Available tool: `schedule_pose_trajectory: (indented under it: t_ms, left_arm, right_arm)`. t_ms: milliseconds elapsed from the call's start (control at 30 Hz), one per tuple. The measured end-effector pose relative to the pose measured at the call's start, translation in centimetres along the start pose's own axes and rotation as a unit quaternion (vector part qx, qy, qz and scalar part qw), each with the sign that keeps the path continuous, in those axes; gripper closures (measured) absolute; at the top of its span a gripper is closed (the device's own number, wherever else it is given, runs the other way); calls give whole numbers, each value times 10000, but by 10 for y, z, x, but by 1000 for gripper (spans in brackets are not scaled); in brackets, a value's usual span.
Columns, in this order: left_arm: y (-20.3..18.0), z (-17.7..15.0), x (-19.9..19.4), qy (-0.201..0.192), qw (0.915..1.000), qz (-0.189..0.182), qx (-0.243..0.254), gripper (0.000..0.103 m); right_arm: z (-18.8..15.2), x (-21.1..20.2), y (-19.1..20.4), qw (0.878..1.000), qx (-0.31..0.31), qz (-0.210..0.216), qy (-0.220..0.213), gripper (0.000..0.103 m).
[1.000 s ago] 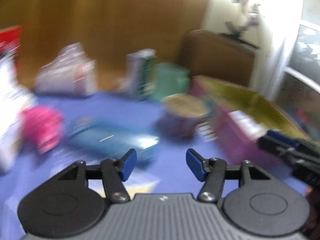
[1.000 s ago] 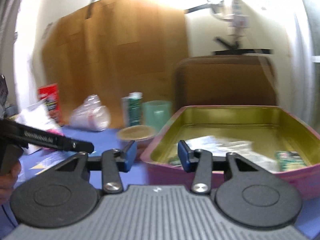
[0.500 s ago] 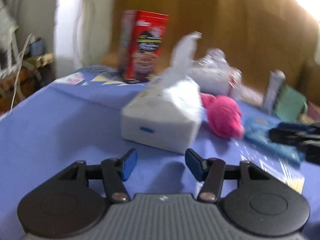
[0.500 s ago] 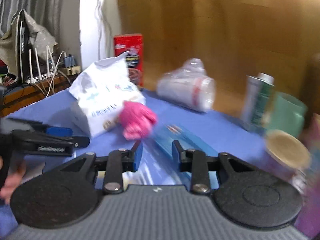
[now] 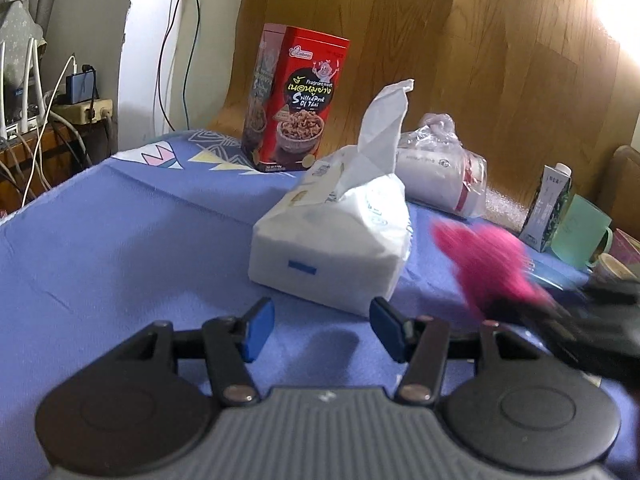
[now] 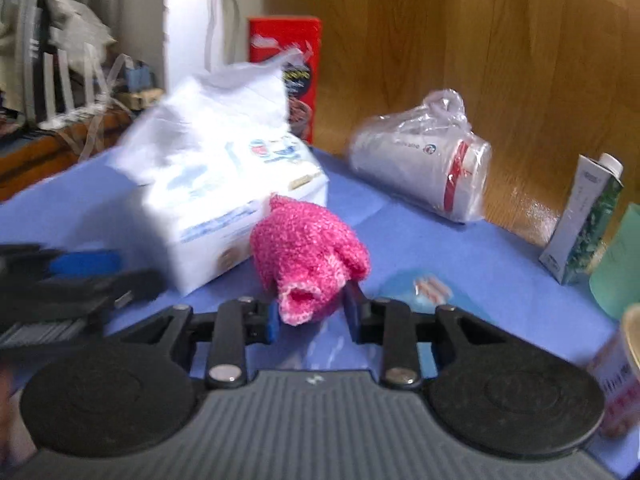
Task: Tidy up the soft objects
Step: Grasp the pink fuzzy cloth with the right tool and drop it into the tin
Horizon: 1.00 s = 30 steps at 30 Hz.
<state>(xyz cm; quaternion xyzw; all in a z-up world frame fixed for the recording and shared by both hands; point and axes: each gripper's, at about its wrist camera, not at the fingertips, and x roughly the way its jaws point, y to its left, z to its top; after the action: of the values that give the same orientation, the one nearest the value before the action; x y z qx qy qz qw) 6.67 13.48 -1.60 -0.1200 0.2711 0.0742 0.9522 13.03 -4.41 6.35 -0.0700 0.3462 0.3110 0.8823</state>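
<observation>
A fluffy pink sock bundle (image 6: 310, 256) sits between the fingers of my right gripper (image 6: 312, 316), which is shut on its near end. In the left wrist view the pink bundle (image 5: 492, 264) is blurred, at the right, with the right gripper (image 5: 576, 320) behind it. A white soft tissue pack (image 5: 336, 240) lies on the blue tablecloth (image 5: 120, 240), just beyond my left gripper (image 5: 320, 330), which is open and empty. The tissue pack (image 6: 224, 176) also shows left of the bundle in the right wrist view.
A red snack tin (image 5: 296, 104) stands at the back. A bagged stack of paper cups (image 6: 424, 164) lies on its side. A carton (image 6: 584, 220), a green cup (image 5: 580, 236), a blue flat pack (image 6: 420, 292) and a round tin (image 6: 624, 368) are on the right. Cables (image 5: 36, 92) are at the left.
Both grippers swung left from the pink tin to the tissue pack. My right gripper closed in on the pink sock bundle and shut on it. The left gripper stayed open.
</observation>
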Motion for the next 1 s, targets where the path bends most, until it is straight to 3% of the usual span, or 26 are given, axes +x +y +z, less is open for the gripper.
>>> schedule_pose_trajectory:
  t_ms: [167,333,533,633,767,900,1000]
  left_arm:
    - [-9,1,5,144,9996,121,220,46]
    - [-29,-2,5,257,9971,211,680,38]
    - [-83,1,-12,362,9906,-1004,861,38]
    - [-124,2,-25,454,9748,-1833,1187,38]
    - [-175,-1,-39,849,9438,-2739,1644,38]
    - [-204,-13,-53,1202,9189,-3353,1696,35]
    - [-219,-27,-56,1458,9064,-3528,1811,36]
  right_arm:
    - [-51,-72,-4,9997,-225,70,32,68]
    - [-98,-122,-21,9976,-24,-688,13,68]
    - [-133,-161,-39,9866,613,-1504,-135,67]
    - [-140,-165,-44,9838,819,-1589,-164,66]
    - [-143,-165,-48,9827,943,-1583,-195,64]
    - [-146,-167,-50,9824,986,-1565,-246,62]
    - [-151,-173,-53,9810,1116,-1564,-284,61]
